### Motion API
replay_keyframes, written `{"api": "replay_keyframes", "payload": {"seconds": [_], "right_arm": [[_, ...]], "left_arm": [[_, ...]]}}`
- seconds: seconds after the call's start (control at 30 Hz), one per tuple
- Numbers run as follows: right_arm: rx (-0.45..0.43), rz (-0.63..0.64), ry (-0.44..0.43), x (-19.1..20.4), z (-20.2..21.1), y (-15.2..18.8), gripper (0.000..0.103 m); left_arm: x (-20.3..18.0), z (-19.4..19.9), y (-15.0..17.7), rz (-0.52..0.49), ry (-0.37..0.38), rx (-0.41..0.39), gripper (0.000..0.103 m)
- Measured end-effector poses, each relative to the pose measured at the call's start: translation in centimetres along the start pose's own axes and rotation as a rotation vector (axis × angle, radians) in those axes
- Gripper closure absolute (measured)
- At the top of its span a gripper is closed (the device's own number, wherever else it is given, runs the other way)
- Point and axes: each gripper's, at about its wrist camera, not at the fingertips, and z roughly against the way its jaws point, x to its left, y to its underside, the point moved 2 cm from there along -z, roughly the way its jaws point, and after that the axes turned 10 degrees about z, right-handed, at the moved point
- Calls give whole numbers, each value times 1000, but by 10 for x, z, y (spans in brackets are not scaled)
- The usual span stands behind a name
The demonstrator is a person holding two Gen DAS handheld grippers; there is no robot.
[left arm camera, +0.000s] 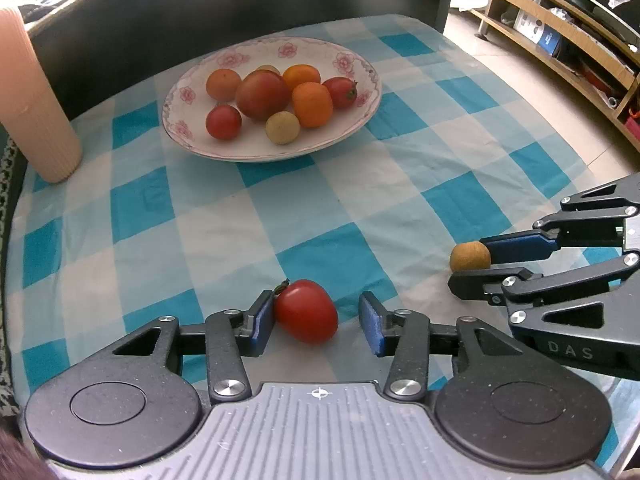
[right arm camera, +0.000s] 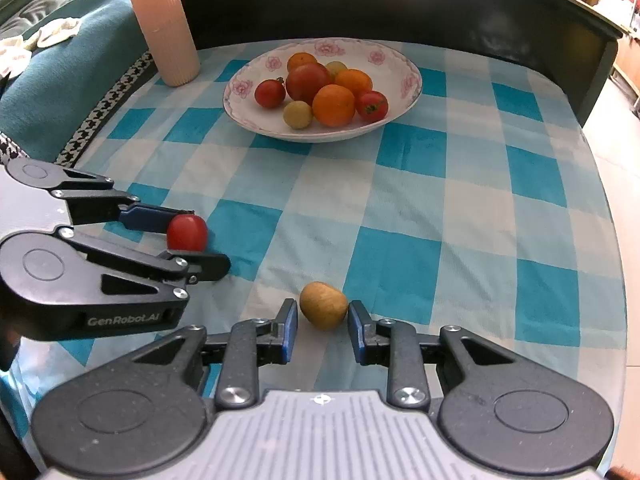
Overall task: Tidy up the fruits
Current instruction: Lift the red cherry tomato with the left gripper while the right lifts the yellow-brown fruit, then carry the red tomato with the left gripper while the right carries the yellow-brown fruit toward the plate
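Note:
A red tomato (left arm camera: 306, 312) lies on the checked cloth between the fingers of my left gripper (left arm camera: 316, 322), which is open; the left pad touches it and the right pad stands apart. A brown round fruit (right arm camera: 323, 310) rests on the cloth between the tips of my right gripper (right arm camera: 323, 326), open, with both pads very close to it. Each wrist view shows the other tool: the right gripper (left arm camera: 470, 266) with the brown fruit (left arm camera: 470, 256), and the left gripper (right arm camera: 206, 240) with the tomato (right arm camera: 186, 233). A flowered plate (left arm camera: 184, 92) (right arm camera: 404, 76) at the back holds several tomatoes, oranges and pale fruits.
A ribbed pink cup (left arm camera: 36, 100) (right arm camera: 164, 28) stands left of the plate. A dark raised board (right arm camera: 400, 8) runs along the table's far edge. The blue-and-white cloth (right arm camera: 400, 220) stretches between grippers and plate. Wooden shelves (left arm camera: 560, 40) stand beyond the table at right.

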Motion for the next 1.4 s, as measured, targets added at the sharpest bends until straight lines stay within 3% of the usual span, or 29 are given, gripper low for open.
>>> {"api": "replay_keyframes", "payload": {"seconds": [0.2,0.6,0.9,1.4], "right_arm": [[2,24,18,4,1,-1,62],[-10,-1,6,2,0,-4,62],[-20,-2,4,1,1,-8,62],[-54,-10,2,1,1,-24,62]], "left_arm": [[2,1,-4,6,-7,-11,63],[6,0,-1,17,-5,-9,58],[5,2,-1,6,-6,-13,63],[5,9,-10,22,-5,-41,63]]}}
